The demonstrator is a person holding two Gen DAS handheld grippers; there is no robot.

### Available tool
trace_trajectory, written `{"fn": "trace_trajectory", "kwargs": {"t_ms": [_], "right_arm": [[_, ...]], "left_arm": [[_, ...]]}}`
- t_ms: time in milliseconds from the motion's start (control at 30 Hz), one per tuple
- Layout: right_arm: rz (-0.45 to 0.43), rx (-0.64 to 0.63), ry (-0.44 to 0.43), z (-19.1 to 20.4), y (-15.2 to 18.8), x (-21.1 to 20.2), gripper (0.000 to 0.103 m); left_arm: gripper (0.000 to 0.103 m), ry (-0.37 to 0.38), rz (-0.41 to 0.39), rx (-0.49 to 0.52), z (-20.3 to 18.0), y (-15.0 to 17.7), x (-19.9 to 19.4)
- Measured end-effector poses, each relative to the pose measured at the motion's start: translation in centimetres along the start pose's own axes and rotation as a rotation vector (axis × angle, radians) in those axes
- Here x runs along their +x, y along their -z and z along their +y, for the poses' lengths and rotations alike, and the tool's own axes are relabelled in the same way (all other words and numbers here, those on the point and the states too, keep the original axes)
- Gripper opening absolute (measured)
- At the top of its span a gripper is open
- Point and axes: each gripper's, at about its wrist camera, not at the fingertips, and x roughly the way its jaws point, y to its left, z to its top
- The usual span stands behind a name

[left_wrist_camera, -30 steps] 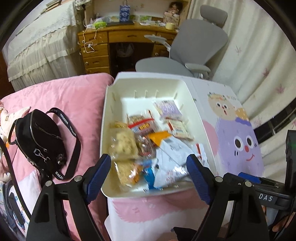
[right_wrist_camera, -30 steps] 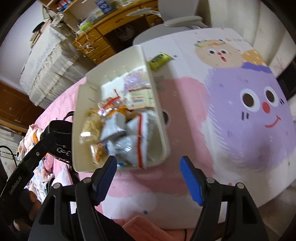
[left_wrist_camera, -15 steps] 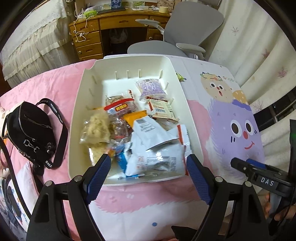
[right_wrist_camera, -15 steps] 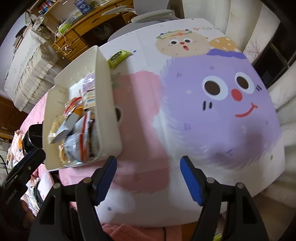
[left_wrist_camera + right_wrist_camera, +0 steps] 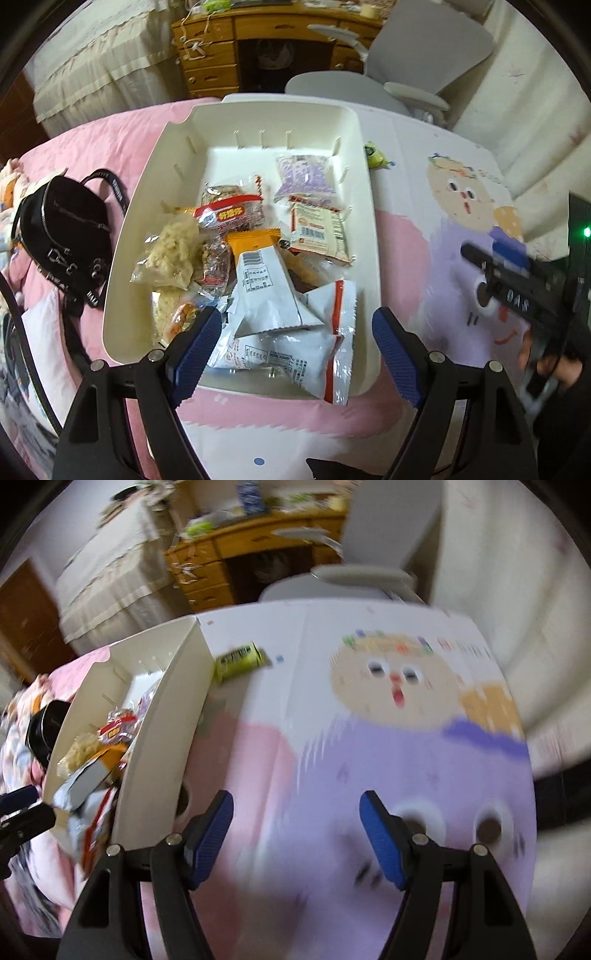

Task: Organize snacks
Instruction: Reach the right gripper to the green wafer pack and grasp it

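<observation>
- The left tool (image 5: 295, 343) hangs over the near end of a white tray (image 5: 364, 206), its blue pads spread wide with nothing pinched between them.
- The tray sits on a table covered by a cartoon-printed cloth (image 5: 461, 206), toward the table's left side, and is heaped with snack packets.
- Nearest the left tool lie white packets with red edges (image 5: 295, 332); behind them an orange wrapper (image 5: 255, 240), a red-banded clear pack (image 5: 229, 210), a bag of pale puffed pieces (image 5: 173, 251), a cream packet with a barcode (image 5: 319, 229) and a purple packet (image 5: 304, 173) toward the tray's far end.
- One small green packet (image 5: 240, 661) lies outside the tray, on the cloth just beside its far right corner.
- The right tool (image 5: 295, 834) hovers over the purple cartoon figure on the cloth, to the right of the tray; its jaws are released and empty. The picture from it is blurred.
- A black handbag (image 5: 62, 236) rests on a pink bed (image 5: 110, 147) left of the tray.
- A grey office chair (image 5: 406, 62) and a wooden desk (image 5: 221, 48) stand beyond the table's far edge.
</observation>
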Motion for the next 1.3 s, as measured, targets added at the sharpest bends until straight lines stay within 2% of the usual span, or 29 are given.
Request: {"fn": "trace_trajectory", "kwargs": {"t_ms": [300,533,733,1000,1300], "right_arm": [[-0.125,-0.274,-0.044,2.3,-4.9,5.8,0.071],[-0.186,-0.376,-0.050,5.1,-7.6,9.7,0.072],[-0.198,-0.414,-0.097,6.2,-8.8,11.9,0.076],[-0.202,-0.458,-0.097,6.7,-9.6,14.1,0.076],[-0.149,-0.450,-0.154,6.3,-10.5,15.7,0.076]], "left_arm": [[0.083,-0.090,0.063,-0.042,0.4,-0.9,1.4],[0.083,-0.152,0.082,-0.052,1.7,-1.3,1.5],[0.083,-0.164,0.079,-0.069,2.7,-1.5,1.3],[0.083,-0.144,0.056,-0.102,3.6,-1.7,1.0],[0.083,-0.150,0.060,-0.160,4.7,-1.2,0.9]]}}
